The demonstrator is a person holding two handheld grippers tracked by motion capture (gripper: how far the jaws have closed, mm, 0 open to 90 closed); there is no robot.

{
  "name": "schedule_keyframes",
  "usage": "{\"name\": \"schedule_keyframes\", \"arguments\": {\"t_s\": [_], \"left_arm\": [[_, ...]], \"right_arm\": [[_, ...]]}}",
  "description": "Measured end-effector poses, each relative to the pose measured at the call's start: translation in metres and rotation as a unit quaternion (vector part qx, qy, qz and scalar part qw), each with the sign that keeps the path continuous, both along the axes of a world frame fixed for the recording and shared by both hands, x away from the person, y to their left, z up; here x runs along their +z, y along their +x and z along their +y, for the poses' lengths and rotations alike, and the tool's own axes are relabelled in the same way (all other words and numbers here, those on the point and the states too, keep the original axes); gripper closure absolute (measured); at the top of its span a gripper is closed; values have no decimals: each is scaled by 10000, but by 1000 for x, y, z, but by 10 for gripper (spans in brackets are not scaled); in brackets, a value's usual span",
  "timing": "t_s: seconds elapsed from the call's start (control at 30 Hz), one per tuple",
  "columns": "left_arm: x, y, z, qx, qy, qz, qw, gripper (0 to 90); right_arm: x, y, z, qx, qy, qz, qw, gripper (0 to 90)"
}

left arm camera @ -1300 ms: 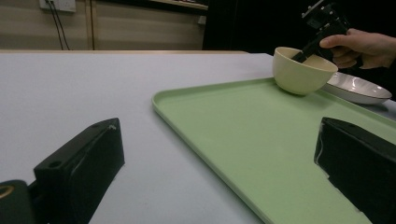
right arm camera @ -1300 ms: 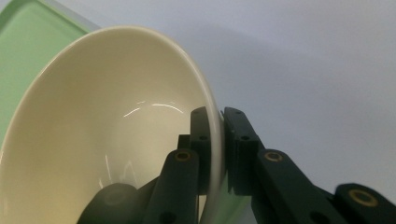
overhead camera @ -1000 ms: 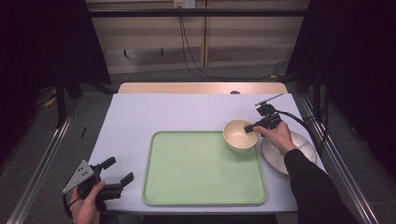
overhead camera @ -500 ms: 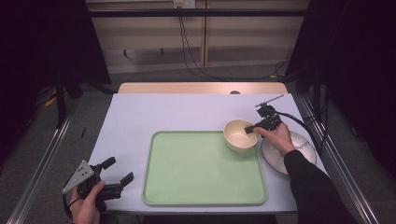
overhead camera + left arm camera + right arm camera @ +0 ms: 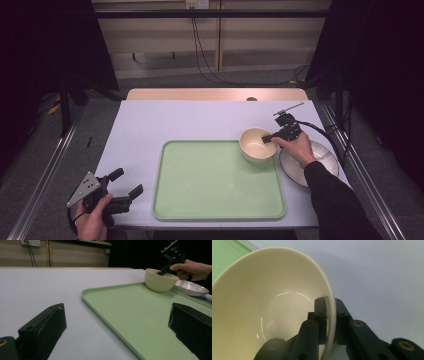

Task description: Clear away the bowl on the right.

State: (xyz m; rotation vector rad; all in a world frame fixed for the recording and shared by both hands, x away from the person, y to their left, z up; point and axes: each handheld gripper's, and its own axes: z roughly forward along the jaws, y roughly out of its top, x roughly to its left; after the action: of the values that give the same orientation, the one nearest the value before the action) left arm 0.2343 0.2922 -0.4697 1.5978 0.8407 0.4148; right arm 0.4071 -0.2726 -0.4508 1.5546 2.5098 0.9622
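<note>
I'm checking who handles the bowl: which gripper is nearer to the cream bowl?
Right. The right gripper is clamped on the cream bowl at its rim; the left gripper hangs open off the table's near-left corner.

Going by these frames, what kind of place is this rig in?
Probably a lab data-collection station, not a kitchen. A white table stands between metal rails and dark curtains, with cables down the back wall. On it sit staged props: green tray, cream bowl, plate.

High view looks down overhead; both gripper views sit low, sharing the bowl [image 5: 257, 145].
</note>
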Motion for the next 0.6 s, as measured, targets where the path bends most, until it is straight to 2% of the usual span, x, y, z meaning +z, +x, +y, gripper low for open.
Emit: {"name": "schedule_keyframes", "arguments": {"t_s": [0.03, 0.2, 0.47, 0.6], "left_arm": [[0, 0, 0, 17, -41, 16, 10000, 15], [0, 0, 0, 12, -52, 17, 10000, 15], [0, 0, 0, 34, -1, 22, 10000, 15], [0, 0, 0, 33, 6, 12, 10000, 15]], "right_arm": [[-1, 0, 0, 4, 12, -68, 10000, 823], [0, 0, 0, 0, 4, -112, 9999, 740], [1, 0, -1, -77, 81, -222, 9997, 537], [0, 1, -2, -5, 156, -437, 9989, 420]]}}
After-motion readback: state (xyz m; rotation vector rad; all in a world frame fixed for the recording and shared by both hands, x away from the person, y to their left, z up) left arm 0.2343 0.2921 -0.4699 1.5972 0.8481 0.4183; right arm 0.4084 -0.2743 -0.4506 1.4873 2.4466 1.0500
